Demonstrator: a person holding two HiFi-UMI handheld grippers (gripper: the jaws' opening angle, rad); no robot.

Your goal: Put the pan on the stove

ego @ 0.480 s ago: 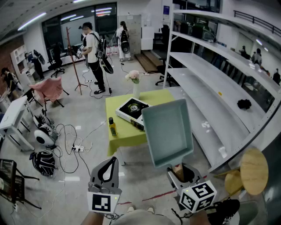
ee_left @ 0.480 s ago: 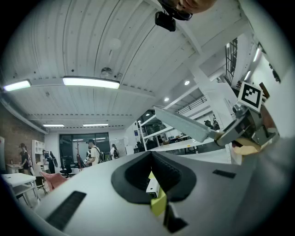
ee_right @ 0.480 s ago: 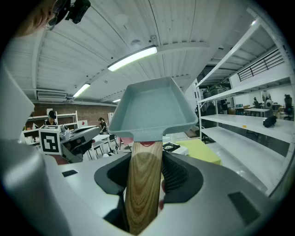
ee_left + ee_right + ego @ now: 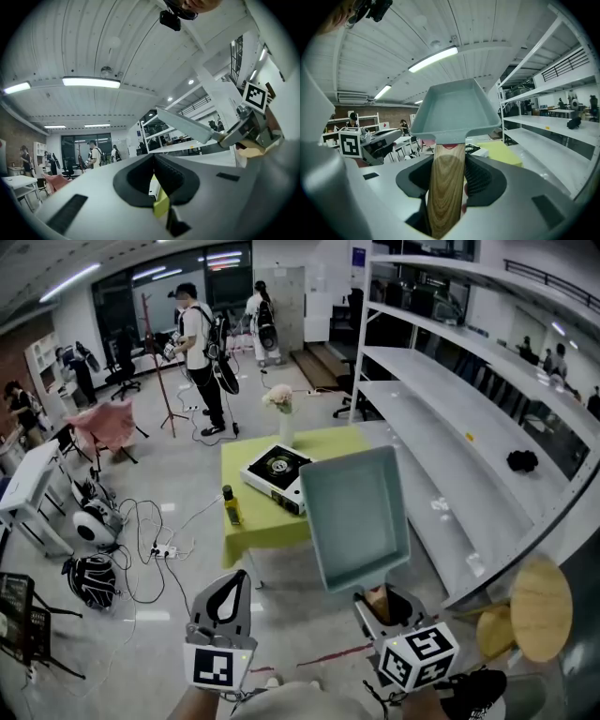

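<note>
A square grey-green pan (image 4: 356,512) with a wooden handle (image 4: 446,187) is held up in the air, my right gripper (image 4: 380,604) shut on the handle. In the right gripper view the pan (image 4: 457,110) stands out straight ahead of the right gripper (image 4: 447,176), roughly level. The white portable stove (image 4: 276,472) sits on a yellow-green table (image 4: 267,526) farther ahead, and the pan's far edge overlaps it in the head view. My left gripper (image 4: 228,601) hangs at lower left, shut and empty; the left gripper (image 4: 153,176) points towards the room.
On the table stand a small yellow bottle (image 4: 228,505) near its left edge and a vase of flowers (image 4: 281,413) at the back. White shelving (image 4: 450,427) runs along the right. Cables and bags (image 4: 94,577) lie on the floor at left. People stand far behind.
The table with the stove has shifted slightly left and nearer in the head view. The pan stays held the same way in the right gripper.
</note>
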